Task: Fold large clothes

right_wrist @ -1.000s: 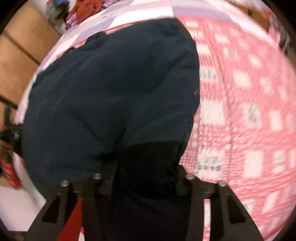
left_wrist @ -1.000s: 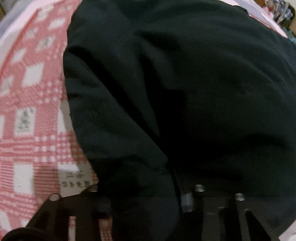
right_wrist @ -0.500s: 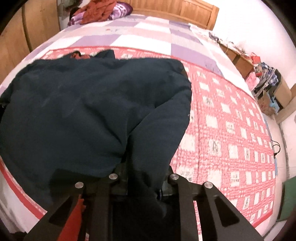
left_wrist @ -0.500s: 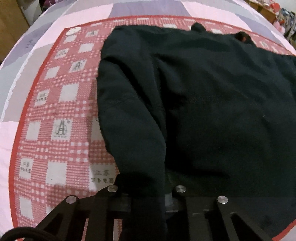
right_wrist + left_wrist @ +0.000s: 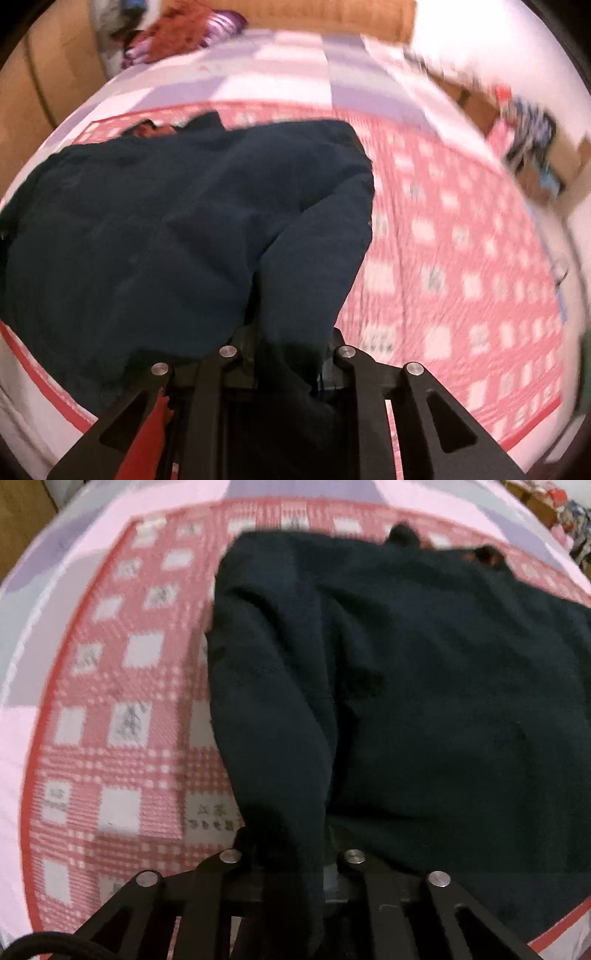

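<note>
Dark navy garment (image 5: 424, 701) spread across a red-and-white checked bedcover (image 5: 122, 738) on a bed, filling the right part of the left wrist view and the left part of the right wrist view. Left tongs (image 5: 291, 853) pressed together on a thick fold of the garment's left-hand edge, cloth bunched between the fingers and running down behind them. Right tongs (image 5: 286, 350) likewise pinching a gathered fold at the opposite side edge, having just closed down onto it. From each pinch, a long ridge of cloth climbing away toward the far side of the bed, likely sleeves or side seams, too dark to tell which. Long axis of the garment running from the near edge of the bed to the far one; near hem close to the tongs, far end with two small dark bumps (image 5: 404, 535) reaching the cover's red border. White squares of the cover carrying small grey printed marks (image 5: 127, 720), blurred and unreadable. Heap of red and purple cloth (image 5: 184, 33) at the far corner of the bed, well apart.
</note>
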Demonstrator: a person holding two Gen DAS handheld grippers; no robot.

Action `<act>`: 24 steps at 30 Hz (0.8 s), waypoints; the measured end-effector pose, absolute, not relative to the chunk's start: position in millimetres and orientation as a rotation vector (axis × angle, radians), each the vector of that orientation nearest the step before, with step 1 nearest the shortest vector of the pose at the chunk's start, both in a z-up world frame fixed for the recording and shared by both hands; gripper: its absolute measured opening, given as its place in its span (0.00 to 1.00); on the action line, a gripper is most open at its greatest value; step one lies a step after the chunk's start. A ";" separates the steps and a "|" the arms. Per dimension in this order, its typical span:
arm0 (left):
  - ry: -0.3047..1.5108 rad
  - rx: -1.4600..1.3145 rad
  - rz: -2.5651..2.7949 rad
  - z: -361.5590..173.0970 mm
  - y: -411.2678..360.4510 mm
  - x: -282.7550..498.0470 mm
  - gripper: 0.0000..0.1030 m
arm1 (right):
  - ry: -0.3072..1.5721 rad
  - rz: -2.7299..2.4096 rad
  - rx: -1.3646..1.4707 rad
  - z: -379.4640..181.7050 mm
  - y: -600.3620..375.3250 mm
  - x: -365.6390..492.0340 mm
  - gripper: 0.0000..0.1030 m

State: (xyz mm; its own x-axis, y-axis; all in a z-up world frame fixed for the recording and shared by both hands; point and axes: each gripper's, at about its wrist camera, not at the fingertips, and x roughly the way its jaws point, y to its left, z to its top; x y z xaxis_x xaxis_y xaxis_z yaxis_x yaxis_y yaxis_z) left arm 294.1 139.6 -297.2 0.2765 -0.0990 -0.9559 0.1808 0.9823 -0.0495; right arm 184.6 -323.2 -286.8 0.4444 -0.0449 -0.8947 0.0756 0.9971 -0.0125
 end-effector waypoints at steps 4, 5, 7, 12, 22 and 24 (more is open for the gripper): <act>1.324 -0.006 -0.176 -310.0 155.6 305.6 0.39 | 1.154 -0.048 0.119 -301.9 -347.8 187.0 0.40; 1.315 -0.023 -0.172 -308.8 159.4 307.0 0.39 | 1.158 -0.048 0.111 -301.6 -348.6 187.2 0.49; 1.291 -0.064 -0.166 -302.6 167.7 310.7 0.42 | 1.155 -0.050 0.101 -298.3 -353.9 190.1 0.61; 1.248 -0.121 -0.167 -289.7 178.2 321.7 0.56 | 1.098 -0.052 0.161 -277.2 -378.1 196.3 0.75; 1.377 -0.089 -0.125 -340.2 168.8 380.9 1.00 | 1.227 0.011 0.317 -319.2 -414.2 270.7 0.92; 1.406 -0.142 -0.146 -352.6 172.6 382.8 1.00 | 1.252 0.016 0.320 -333.9 -414.9 280.3 1.00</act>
